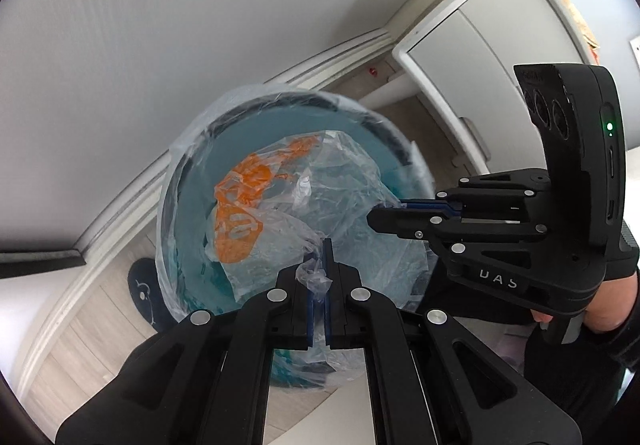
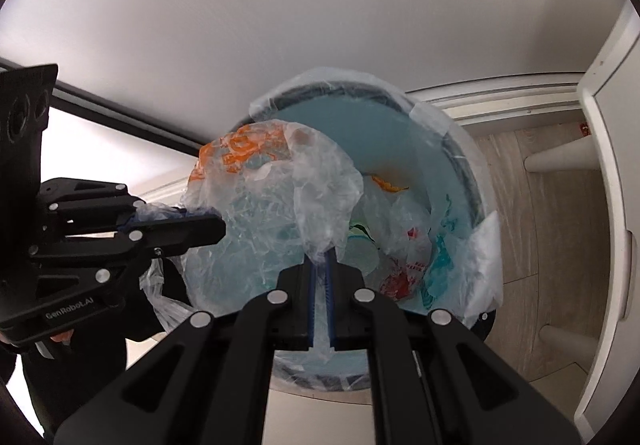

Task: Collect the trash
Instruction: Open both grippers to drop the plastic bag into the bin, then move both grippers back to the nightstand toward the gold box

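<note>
Both grippers are clamped tight on one clear plastic bag (image 1: 320, 205), holding it spread between them over the open mouth of a round bin (image 1: 384, 129).

The left gripper (image 1: 323, 253) has its jaws pressed together on a bunched, crumpled fold of the bag's edge; a twist of film sticks out beside the blue pads. In the right wrist view the same gripper (image 2: 218, 223) comes in from the left edge, its tips buried in the film.

The right gripper (image 2: 320, 257) is likewise closed on a thin strip of the bag, which runs down between its blue pads toward the camera. From the left wrist view it (image 1: 374, 215) reaches in from the right, its fingertips meeting the bag's far side. A hand in a dark sleeve (image 1: 600, 293) grips its handle.

The bag is see-through with orange printing (image 1: 240, 205) on one side, and it hangs over the bin's inside, partly covering the opening. The bin has a pale blue liner (image 2: 360, 133) folded out over its rim. Inside it, toward the right, lie more wrappers (image 2: 408, 245) with red, teal and orange print.

The bin stands on a wood-look floor (image 2: 540, 205) against a white wall (image 2: 280, 25) with a white skirting board. A pale cabinet (image 1: 500, 45) with a handle stands near the bin, just off the floor on round legs.
</note>
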`<state>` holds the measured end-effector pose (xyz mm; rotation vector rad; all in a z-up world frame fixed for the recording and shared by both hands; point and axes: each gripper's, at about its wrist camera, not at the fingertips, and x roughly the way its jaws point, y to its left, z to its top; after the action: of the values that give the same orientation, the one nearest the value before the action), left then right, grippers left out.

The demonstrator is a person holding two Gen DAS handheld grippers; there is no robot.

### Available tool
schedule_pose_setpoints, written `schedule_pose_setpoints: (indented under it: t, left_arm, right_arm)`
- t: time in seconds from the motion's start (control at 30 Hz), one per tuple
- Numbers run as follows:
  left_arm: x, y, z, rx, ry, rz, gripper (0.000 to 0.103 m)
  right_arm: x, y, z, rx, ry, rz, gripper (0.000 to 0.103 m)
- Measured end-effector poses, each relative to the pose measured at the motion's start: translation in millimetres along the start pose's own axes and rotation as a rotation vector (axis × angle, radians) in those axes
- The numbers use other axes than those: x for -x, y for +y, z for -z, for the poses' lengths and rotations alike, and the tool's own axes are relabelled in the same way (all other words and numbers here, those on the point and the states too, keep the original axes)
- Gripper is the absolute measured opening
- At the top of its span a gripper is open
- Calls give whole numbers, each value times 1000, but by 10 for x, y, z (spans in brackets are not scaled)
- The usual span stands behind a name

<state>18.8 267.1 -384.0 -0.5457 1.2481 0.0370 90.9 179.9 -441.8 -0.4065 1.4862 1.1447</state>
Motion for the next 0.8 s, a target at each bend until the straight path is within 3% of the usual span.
schedule_pose_setpoints:
  t: [0.17,0.2,0.23,0.3,0.37,0.4,0.53,0.8]
  left_arm:
    - [-52,53,26,7,1,19,3]
    - [-37,54,24,6,-1,18,15]
    - [-17,55,29,-4,-9,-1,36]
    - [38,58,35,-13,-23,-23,58]
    - [80,88,39,-10,-32,-31,70]
    - [118,93,44,-12,-44,-45,82]
    - [285,70,58,-25,-86,-68,95]
    - [797,-303,-16,-136,-201,-69,97]
  right_arm:
    - [-27,55,25,12,7,16,7]
    - [-17,68,26,15,3,15,9]
    - [6,85,34,22,-6,22,15]
    - [50,92,41,31,-17,43,74]
    - [131,93,45,32,-35,58,84]
    - [134,50,22,34,-42,66,90]
    - [388,79,33,55,-84,101,91]
    - [1404,194,271,78,-260,156,92]
